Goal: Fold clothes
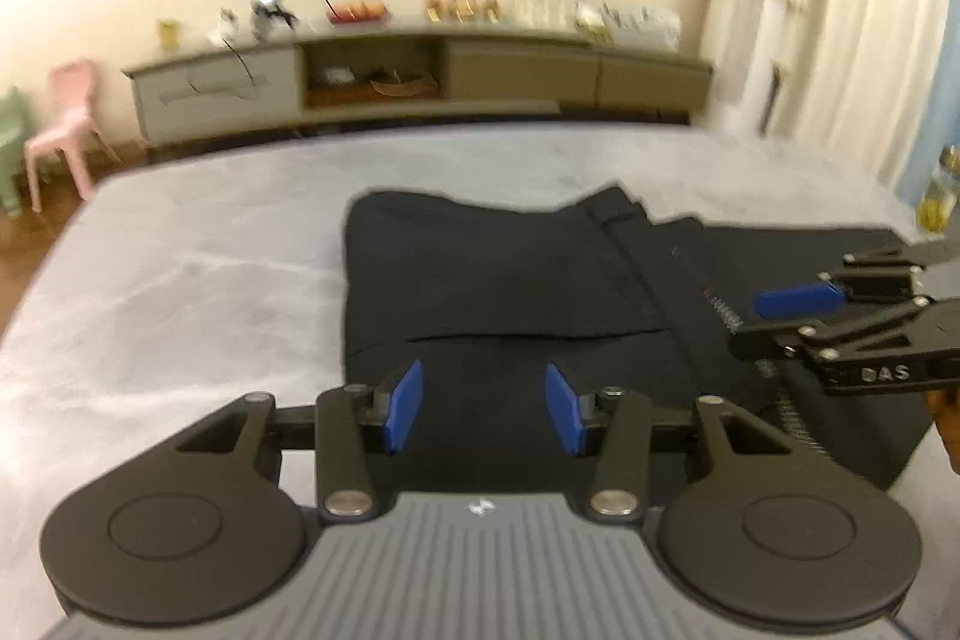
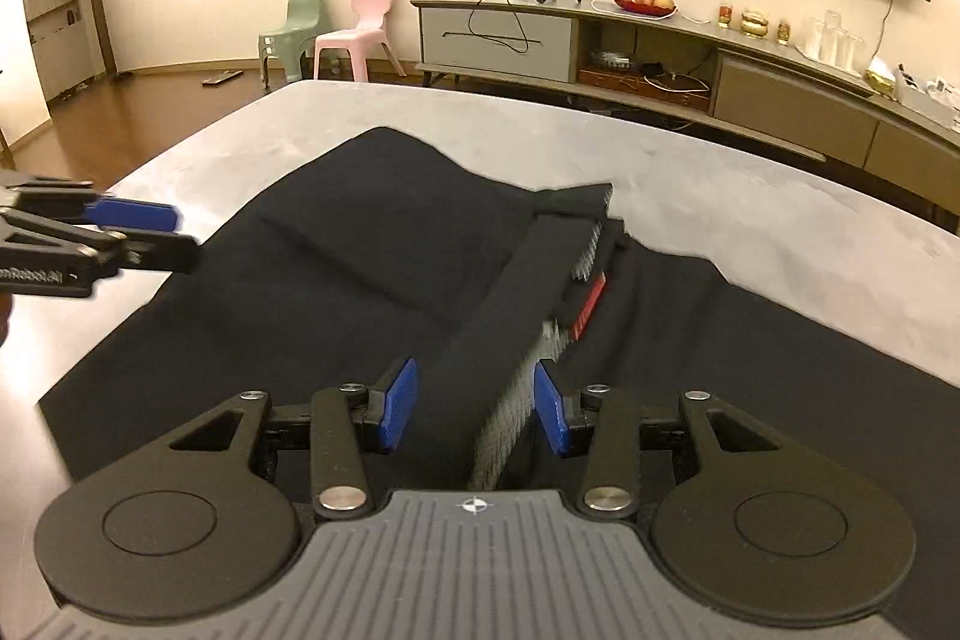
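Observation:
A black garment (image 1: pixel 510 292) (image 2: pixel 360 280) lies spread and partly folded on a grey padded surface (image 1: pixel 180 280) (image 2: pixel 750 208). Its waistband (image 2: pixel 522 280), with grey ribbed lining and a red label, runs toward the right wrist camera. My left gripper (image 1: pixel 485 406) hovers open over the garment's near left part, nothing between its blue pads. My right gripper (image 2: pixel 474 403) stands open above the waistband; the band shows in the gap but the pads do not press it. Each gripper appears in the other's view: the right gripper (image 1: pixel 750 322) at the right edge, the left gripper (image 2: pixel 183 232) at the left edge.
A long low sideboard (image 2: pixel 660 40) with small items stands along the far wall. A pink chair (image 2: pixel 366 28) and a green chair (image 2: pixel 297 34) sit on the wooden floor beyond the surface's far left corner. Pale curtains (image 1: pixel 840 10) hang at the right.

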The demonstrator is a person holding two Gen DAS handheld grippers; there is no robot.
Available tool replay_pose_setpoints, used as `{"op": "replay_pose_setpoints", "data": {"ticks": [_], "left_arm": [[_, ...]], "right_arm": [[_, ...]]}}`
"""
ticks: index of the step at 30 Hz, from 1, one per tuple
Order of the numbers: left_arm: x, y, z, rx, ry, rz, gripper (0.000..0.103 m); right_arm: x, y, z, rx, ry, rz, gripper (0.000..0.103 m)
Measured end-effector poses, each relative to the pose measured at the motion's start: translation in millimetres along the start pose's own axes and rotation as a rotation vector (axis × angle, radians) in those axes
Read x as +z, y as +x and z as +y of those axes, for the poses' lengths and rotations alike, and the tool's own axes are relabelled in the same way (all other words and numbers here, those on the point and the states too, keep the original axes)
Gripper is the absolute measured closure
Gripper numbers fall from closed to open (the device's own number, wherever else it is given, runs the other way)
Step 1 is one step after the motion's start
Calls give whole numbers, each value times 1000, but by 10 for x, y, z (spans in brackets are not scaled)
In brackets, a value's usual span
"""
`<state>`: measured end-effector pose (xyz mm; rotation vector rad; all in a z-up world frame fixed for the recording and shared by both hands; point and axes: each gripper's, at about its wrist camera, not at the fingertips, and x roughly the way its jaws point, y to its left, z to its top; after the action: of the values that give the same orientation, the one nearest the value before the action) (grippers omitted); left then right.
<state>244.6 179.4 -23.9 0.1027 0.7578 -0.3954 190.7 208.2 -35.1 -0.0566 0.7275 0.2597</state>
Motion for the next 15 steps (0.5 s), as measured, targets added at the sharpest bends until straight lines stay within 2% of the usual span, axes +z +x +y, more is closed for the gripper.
{"op": "replay_pose_setpoints", "data": {"ticks": [1, 2, 4, 8, 10, 11, 13, 15], "left_arm": [[-6, 133, 32, 17, -1, 33, 62], [-31, 208, 76, 42, -3, 50, 66], [-99, 285, 167, 95, -8, 64, 57], [-117, 245, 415, 167, -58, 78, 53], [-79, 197, 510, 232, -59, 91, 54], [-61, 167, 558, 267, -59, 97, 59], [-48, 73, 629, 279, -64, 83, 62], [-36, 19, 640, 229, -70, 50, 62]], "right_arm": [[28, 149, -20, -9, 7, 32, 57], [56, 299, -41, -18, 14, 64, 53], [125, 412, 36, -20, -17, 65, 47], [260, 573, 283, 8, -68, 67, 41], [327, 630, 419, 40, -91, 67, 39], [353, 621, 462, 64, -106, 70, 39], [363, 548, 431, 80, -103, 59, 42], [310, 403, 241, 43, -48, 17, 42]]}}
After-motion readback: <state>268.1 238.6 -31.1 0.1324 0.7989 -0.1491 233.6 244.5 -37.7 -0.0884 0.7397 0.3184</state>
